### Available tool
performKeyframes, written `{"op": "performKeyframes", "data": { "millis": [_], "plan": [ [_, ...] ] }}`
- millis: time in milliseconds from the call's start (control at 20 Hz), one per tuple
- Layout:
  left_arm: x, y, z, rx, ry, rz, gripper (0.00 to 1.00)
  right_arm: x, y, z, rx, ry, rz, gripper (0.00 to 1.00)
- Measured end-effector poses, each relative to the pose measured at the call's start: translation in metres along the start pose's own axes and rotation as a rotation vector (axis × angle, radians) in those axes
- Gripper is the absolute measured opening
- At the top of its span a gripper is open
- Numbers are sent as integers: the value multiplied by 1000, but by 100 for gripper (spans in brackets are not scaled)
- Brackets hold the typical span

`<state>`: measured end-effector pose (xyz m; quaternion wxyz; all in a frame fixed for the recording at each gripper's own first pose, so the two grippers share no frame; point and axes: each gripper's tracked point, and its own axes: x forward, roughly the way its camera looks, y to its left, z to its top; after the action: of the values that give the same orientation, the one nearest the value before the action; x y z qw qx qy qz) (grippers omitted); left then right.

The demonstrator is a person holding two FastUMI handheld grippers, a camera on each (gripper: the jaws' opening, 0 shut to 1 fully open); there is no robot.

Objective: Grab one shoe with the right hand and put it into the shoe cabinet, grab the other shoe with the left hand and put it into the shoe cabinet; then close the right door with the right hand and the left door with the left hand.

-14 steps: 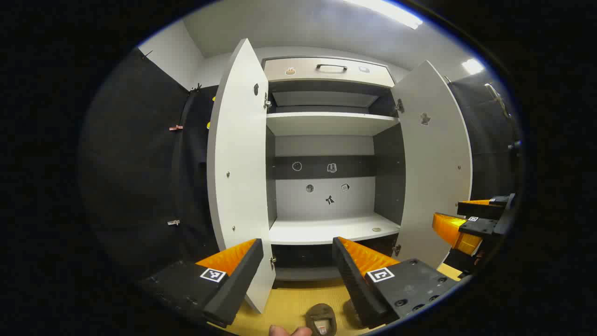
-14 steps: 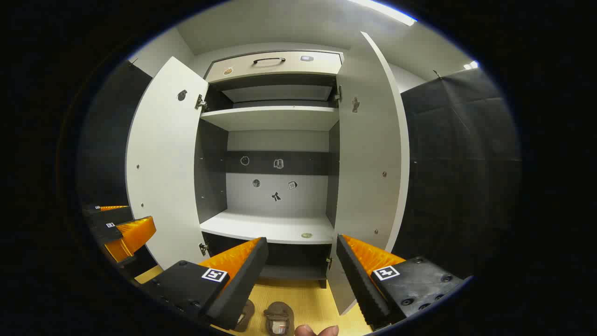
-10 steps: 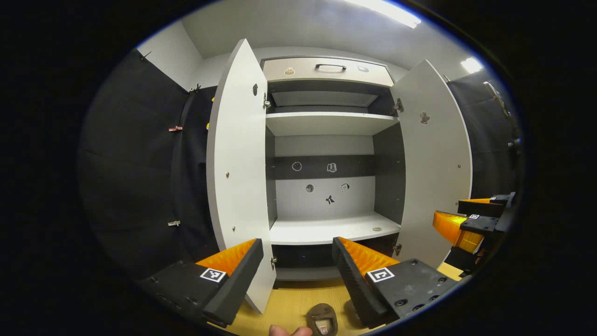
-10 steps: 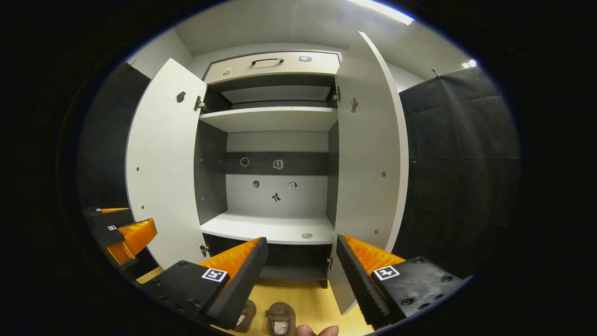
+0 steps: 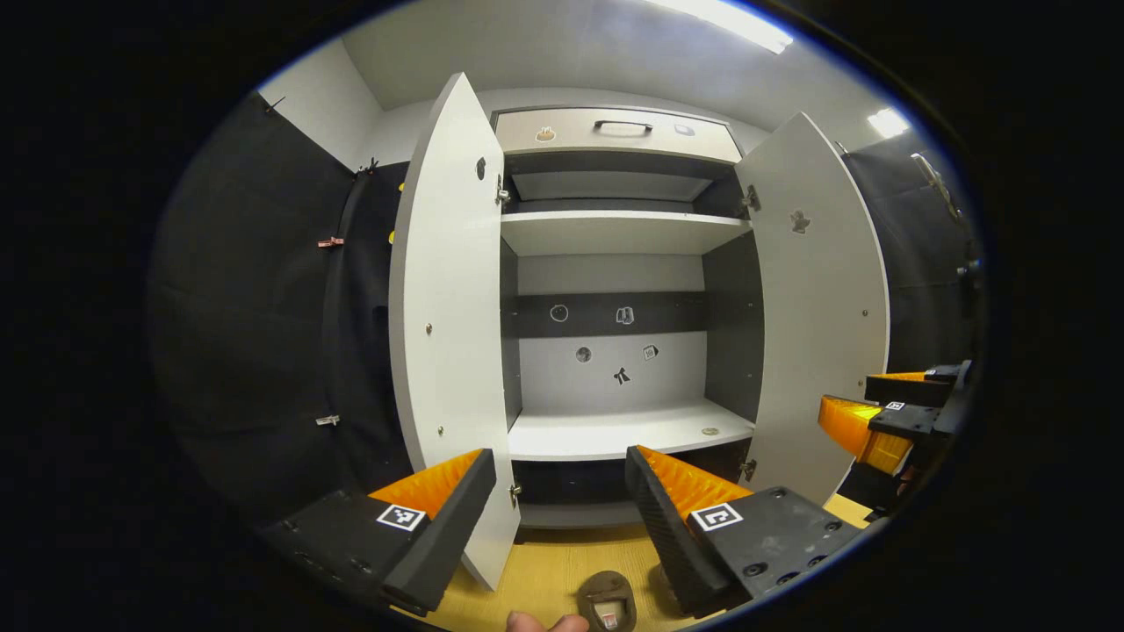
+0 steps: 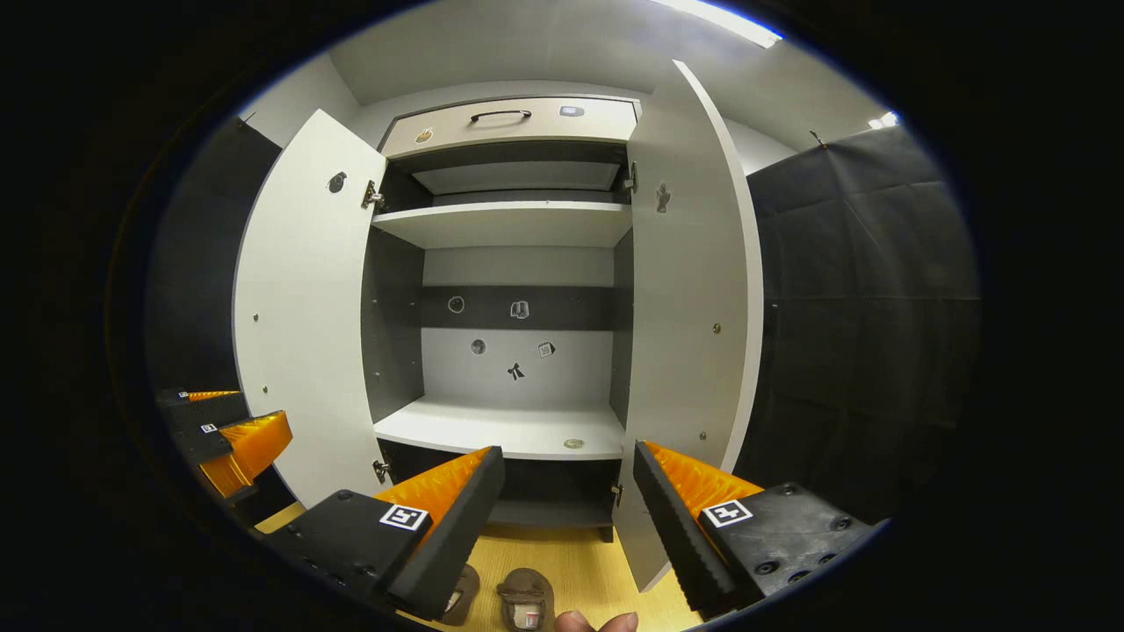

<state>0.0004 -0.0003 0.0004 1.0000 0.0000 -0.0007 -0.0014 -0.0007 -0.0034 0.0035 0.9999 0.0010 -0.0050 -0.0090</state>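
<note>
Floor (image 6: 580, 562): yellow wood, near the cabinet.
Shoe cabinet (image 6: 514, 430): both doors stood wide.
Shoes (image 6: 527, 599): lay on the floor before it.
Left gripper (image 5: 558, 496): fingers spread, grasping nothing.
Right gripper (image 6: 566, 496): likewise spread, unloaded.

Walls: black cloth (image 6: 865, 290) hangs on both sides of the booth, with pale painted wall (image 5: 320, 105) above it at the far left.
Clips: small clips (image 5: 331, 240) pin the cloth on the left side (a second one sits lower down).
Ceiling: plain pale grey (image 5: 571, 44), curving in the fisheye.
Light: a long bright strip lamp (image 5: 729, 22) overhead, and a smaller bright panel (image 5: 889, 123) further right.
Floor: yellowish wood-look boards (image 6: 584, 562), lit evenly.
Fixture: a metal fitting (image 5: 933, 180) stands out against the right-hand cloth; what it is cannot be told.
</note>
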Motion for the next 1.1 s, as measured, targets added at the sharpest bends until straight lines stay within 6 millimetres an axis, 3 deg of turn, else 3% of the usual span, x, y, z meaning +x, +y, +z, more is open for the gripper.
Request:
{"op": "performKeyframes", "data": {
  "millis": [300,450,700,900,1100],
  "plan": [
    [-2,1,3,-2,-12,-1,94,-1,3,-5,11,17,9,98],
    [-3,4,0,-4,-16,0,94,0,9,-25,20,74,28,98],
    [-3,14,-15,-9,10,21,94,-6,35,-92,38,250,103,98],
    [-7,21,-35,-34,50,41,94,-25,60,-168,57,446,174,98],
    [-10,25,-51,-25,70,55,94,-39,70,-246,63,600,200,99]
  ]
}}
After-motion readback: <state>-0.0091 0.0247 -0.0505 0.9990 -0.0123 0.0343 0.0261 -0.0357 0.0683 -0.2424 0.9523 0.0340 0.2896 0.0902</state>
